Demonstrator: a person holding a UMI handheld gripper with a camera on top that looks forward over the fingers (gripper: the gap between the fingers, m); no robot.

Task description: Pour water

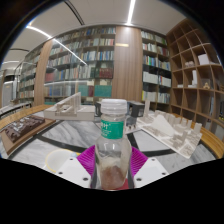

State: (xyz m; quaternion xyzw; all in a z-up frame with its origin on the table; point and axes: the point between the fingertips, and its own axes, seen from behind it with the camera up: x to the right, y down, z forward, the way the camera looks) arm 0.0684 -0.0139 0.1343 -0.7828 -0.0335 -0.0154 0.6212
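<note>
A clear plastic bottle [113,148] with a green cap and a green-and-white label stands upright between my fingers. Its lower part looks brownish. My gripper [112,162] is shut on the bottle, with the magenta pads [87,158] pressed against both of its sides. The bottle's base is hidden below the fingers, so I cannot tell whether it rests on the table.
A marble-patterned table [60,135] stretches ahead. White model-like structures stand on it to the left [68,105] and to the right [165,128]. Bookshelves [95,65] fill the far wall, and open wooden shelving [195,70] stands at the right.
</note>
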